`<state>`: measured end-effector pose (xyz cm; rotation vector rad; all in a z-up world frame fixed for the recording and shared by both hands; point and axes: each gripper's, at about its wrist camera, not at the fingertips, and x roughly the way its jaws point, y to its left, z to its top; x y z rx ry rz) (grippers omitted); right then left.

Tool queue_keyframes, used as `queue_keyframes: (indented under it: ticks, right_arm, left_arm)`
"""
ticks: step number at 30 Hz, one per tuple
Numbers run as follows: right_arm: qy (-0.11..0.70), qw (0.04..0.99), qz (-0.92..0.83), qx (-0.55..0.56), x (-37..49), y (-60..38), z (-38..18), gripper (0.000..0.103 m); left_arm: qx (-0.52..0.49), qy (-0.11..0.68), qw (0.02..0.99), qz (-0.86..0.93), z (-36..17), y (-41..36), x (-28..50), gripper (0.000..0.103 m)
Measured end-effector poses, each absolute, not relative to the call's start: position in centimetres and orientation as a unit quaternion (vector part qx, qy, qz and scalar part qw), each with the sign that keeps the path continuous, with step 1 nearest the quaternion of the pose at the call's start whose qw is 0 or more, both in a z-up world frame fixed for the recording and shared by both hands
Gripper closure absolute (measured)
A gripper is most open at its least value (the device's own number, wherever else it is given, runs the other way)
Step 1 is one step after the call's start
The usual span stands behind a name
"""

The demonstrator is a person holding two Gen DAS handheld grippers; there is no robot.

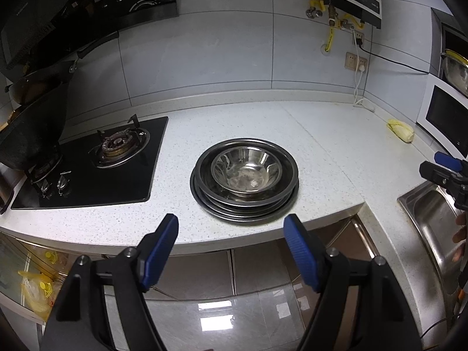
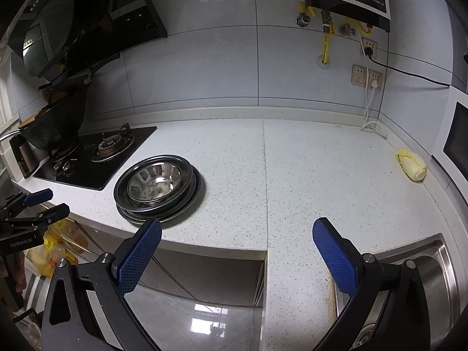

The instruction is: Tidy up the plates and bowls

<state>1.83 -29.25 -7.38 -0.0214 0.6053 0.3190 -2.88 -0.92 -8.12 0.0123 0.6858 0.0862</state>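
Two hand-held grippers are free at this moment, and both hang in front of the bench edge, holding nothing. My left hand-held gripper (image 1: 231, 251) has its blue pads spread wide, with only the floor and the cabinet front between them. My right hand-held gripper (image 2: 237, 251) is spread the same way, near the sink (image 2: 435, 251).

On the white speckled bench (image 1: 292, 122) stands the stack of plates (image 1: 244, 204), dark and shallow, close to the front edge and just beside the black stove (image 1: 87, 175). A steel bowl (image 1: 247, 172) sits upright inside the top plate. I count maybe three or four plates, but the rims overlap and I cannot tell for sure.

I judge that the stacking is nearly finished or finished, and the step in hand is only to check the pile and draw back. To do this well I would keep both pairs of jaws wide and well apart from the rims, because the plates sit a little off-centre one on another and a push from the front could slide them. If I must straighten the pile, I would press softly on the lowest rim from two opposite sides, not on the bowl, which is light and may tip.

A yellow vegetable (image 2: 411, 168) lies far right, near the white oven; it is not in my way.
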Motion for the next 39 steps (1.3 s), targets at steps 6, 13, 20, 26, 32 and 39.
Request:
queue_keyframes:
  ticks: [6, 13, 20, 26, 32, 39]
  right_arm:
    - [0.296, 0.942, 0.158, -0.009, 1.4, -29.3, -7.6, 0.001]
    - [0.296, 0.942, 0.157, -0.01, 1.0, -29.3, -7.7, 0.001]
    - [0.299, 0.941, 0.157, -0.008, 0.8, -29.2, -7.7, 0.001]
    - [0.3, 0.94, 0.158, -0.012, 0.5, -28.8, -7.8, 0.001]
    - [0.303, 0.94, 0.158, -0.012, 0.4, -28.7, -7.8, 0.001]
    - [0.301, 0.942, 0.15, -0.006, 0.2, -28.9, -7.8, 0.001]
  left_arm:
    - [0.004, 0.337, 0.94, 0.056, -8.1, -0.8, -3.1, 0.03]
    - [0.005, 0.338, 0.939, 0.058, -8.1, -0.9, -3.4, 0.03]
    - [-0.001, 0.34, 0.938, 0.059, -8.2, -0.9, -3.8, 0.03]
    - [-0.006, 0.343, 0.937, 0.062, -8.3, -0.8, -4.1, 0.03]
    - [-0.014, 0.345, 0.936, 0.062, -8.4, -0.6, -4.3, 0.03]
    - [-0.015, 0.346, 0.936, 0.059, -8.5, -0.7, -4.3, 0.03]
